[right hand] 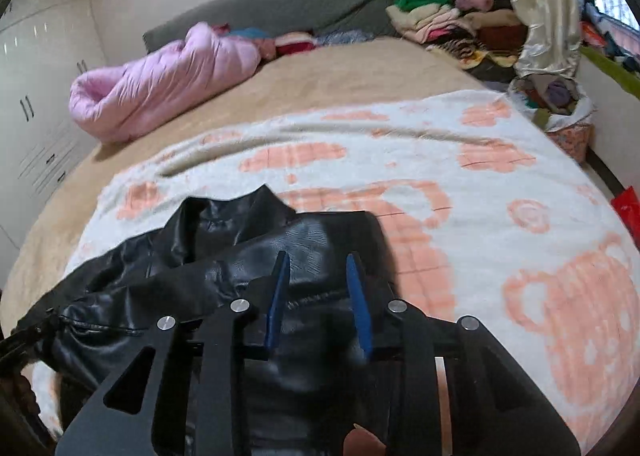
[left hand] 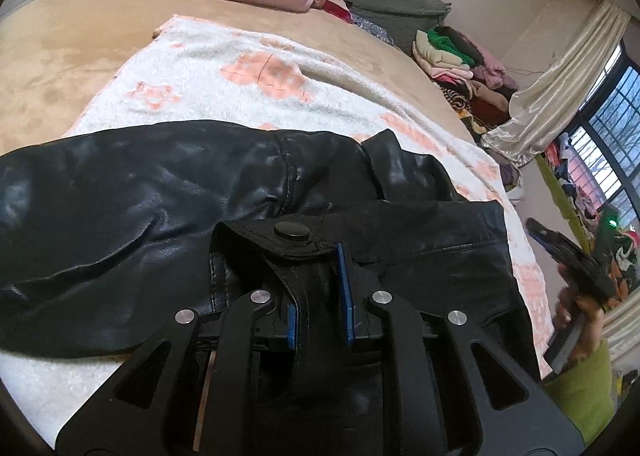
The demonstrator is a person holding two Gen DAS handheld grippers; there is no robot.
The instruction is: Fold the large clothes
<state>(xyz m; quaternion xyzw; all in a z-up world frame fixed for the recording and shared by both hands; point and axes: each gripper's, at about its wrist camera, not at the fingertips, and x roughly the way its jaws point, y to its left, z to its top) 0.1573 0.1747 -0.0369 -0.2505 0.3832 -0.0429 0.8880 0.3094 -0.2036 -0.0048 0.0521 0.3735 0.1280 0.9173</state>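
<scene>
A black leather jacket [left hand: 140, 216] lies crumpled on a white blanket with orange prints [left hand: 240, 68] on the bed. My left gripper [left hand: 314, 260] is shut on a strap of the jacket just under a tab with a round snap button [left hand: 291, 231]. In the right wrist view the jacket [right hand: 192, 240] spreads left and under my right gripper [right hand: 318, 256]. Its blue pads [right hand: 358, 296] stand a narrow gap apart above the jacket's right part, with leather showing through the gap. From the left wrist view, the right gripper [left hand: 536, 232] is blurred, beside the jacket's right edge.
A pink quilt [right hand: 160, 84] lies at the far left of the tan bed [left hand: 60, 56]. A grey headboard cushion [right hand: 280, 4] and piles of clothes [right hand: 440, 16] line the far side. White wardrobes [right hand: 40, 76] stand left. A hand and green sleeve [left hand: 580, 396] hold the right gripper.
</scene>
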